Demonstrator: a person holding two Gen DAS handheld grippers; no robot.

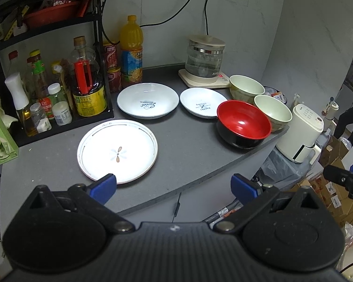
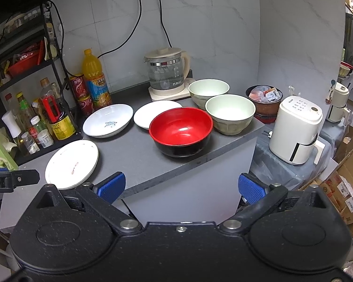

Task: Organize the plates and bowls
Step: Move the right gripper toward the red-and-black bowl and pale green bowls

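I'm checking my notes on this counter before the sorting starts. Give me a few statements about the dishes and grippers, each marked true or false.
1. Both the left gripper and the right gripper are open and hold nothing. True.
2. The red bowl is stacked inside a green bowl. False: it stands on the counter beside it.
3. Three plates lie unstacked. True.
4. The glass kettle lies on its side. False: it stands upright on its base.

walls: white marble tile [image 2: 223,23] | counter: grey [image 2: 134,155] | rack: black shelf [image 1: 98,47] | floor: cardboard boxes [image 2: 348,188]
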